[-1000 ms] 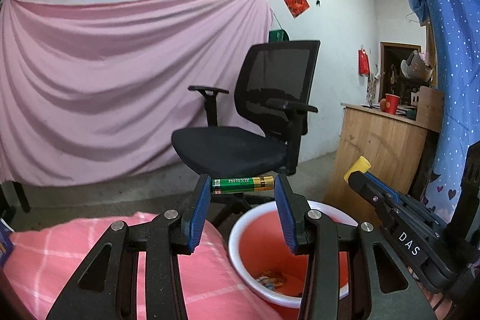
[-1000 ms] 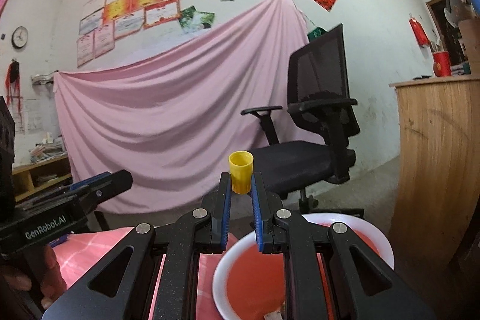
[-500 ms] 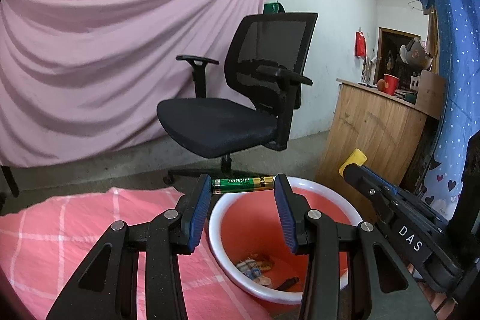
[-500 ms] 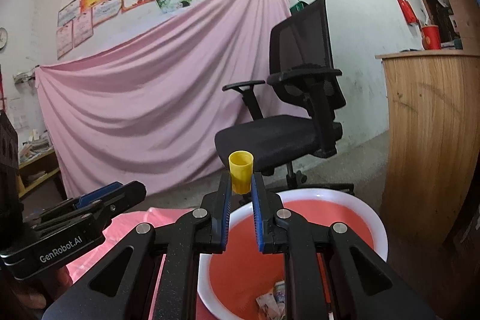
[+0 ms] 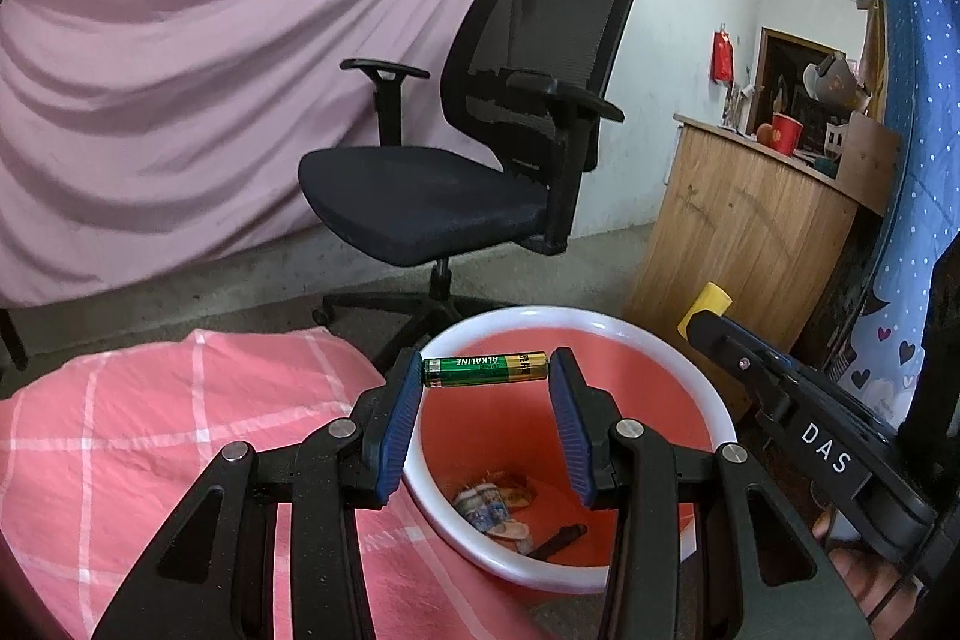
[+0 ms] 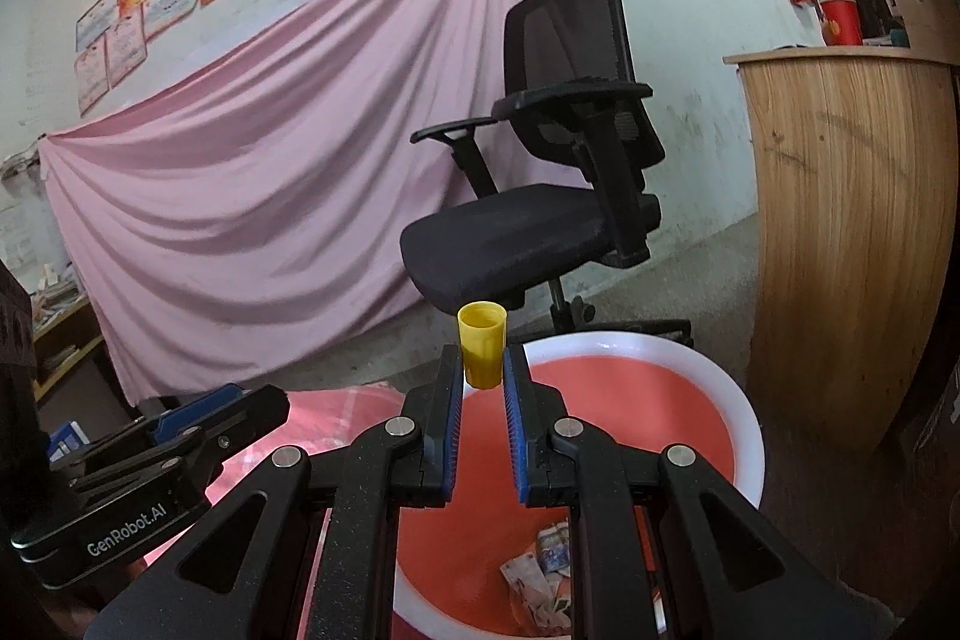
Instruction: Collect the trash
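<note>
In the left wrist view, the left gripper (image 5: 485, 370) held a battery (image 5: 486, 369) by its two ends. The battery was a smooth cylinder, green and gold, and it lay level between the ribbed blue pads (image 5: 401, 421). It hung over the near rim of the basin (image 5: 717, 403). The basin was round, of red plastic with a white rim, and crumpled wrappers (image 5: 493, 505) lay on its bottom. To the left was a pink checked cloth (image 5: 150, 418), soft and a little wrinkled. The right gripper (image 5: 702, 307) showed at the right side with a yellow cap at its tip. Behind stood a black office chair (image 5: 462, 160) with a mesh back, a pink draped sheet (image 5: 210, 100) and a wooden counter (image 5: 750, 232). Compared with one second before, the basin filled more of the picture and its bottom could be seen; the posters on the wall had gone out of the top.

In the right wrist view, the right gripper (image 6: 483, 370) was closed narrowly on a small yellow cap (image 6: 482, 353). The cap was a ribbed plastic tube, upright, with the open end up. It was over the far side of the basin (image 6: 747, 418), where crumpled paper (image 6: 543, 574) lay. The left gripper (image 6: 228, 409) was at the lower left. Compared with before, the basin was bigger here and the trash inside was visible.
</note>
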Demonstrator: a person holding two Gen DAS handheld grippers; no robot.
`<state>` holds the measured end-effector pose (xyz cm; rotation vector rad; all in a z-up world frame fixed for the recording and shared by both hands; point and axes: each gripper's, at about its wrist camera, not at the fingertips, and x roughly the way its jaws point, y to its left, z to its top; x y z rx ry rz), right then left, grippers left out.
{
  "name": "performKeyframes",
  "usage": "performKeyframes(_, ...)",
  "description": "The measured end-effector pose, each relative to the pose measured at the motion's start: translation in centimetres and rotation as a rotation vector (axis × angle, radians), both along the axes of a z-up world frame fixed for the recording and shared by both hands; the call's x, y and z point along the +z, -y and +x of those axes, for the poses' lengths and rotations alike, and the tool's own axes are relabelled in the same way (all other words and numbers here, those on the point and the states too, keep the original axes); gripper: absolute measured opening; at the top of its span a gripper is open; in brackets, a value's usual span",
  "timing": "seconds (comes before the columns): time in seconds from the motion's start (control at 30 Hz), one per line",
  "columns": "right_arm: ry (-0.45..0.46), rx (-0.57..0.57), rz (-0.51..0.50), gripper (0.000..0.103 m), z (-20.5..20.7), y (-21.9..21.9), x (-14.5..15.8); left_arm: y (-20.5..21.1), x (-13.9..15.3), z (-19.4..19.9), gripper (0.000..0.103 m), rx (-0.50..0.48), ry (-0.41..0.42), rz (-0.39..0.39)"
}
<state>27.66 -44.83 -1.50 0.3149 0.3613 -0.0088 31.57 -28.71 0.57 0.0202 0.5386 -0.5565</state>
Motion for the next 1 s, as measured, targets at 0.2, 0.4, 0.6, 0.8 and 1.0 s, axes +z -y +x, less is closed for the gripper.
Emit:
performKeyframes(0.2, -0.026, -0.008, 0.01, 0.012, 0.2, 0.4, -0.3, 0.2, -0.5, 0.3, 0.043, -0.006, -0.033, 0.012)
performKeyframes(0.4, -0.033, -0.015, 0.013, 0.014, 0.2, 0.6, -0.4, 0.0, -0.6, 0.2, 0.043, -0.001, -0.031, 0.012)
performKeyframes(0.6, -0.03, -0.014, 0.008, 0.016, 0.3, 0.6, -0.3, -0.6, -0.2, 0.1, 0.044, 0.014, -0.019, 0.007)
performKeyframes(0.8, -0.018, -0.006, -0.001, 0.027, 0.2, 0.5, -0.1, -1.5, 0.2, -0.1, 0.044, 0.041, -0.007, 0.012)
performKeyframes(1.0, -0.012, 0.003, -0.023, 0.027, 0.1, -0.2, 0.1, -3.3, 0.6, -0.7, 0.054, 0.098, 0.012, 0.015)
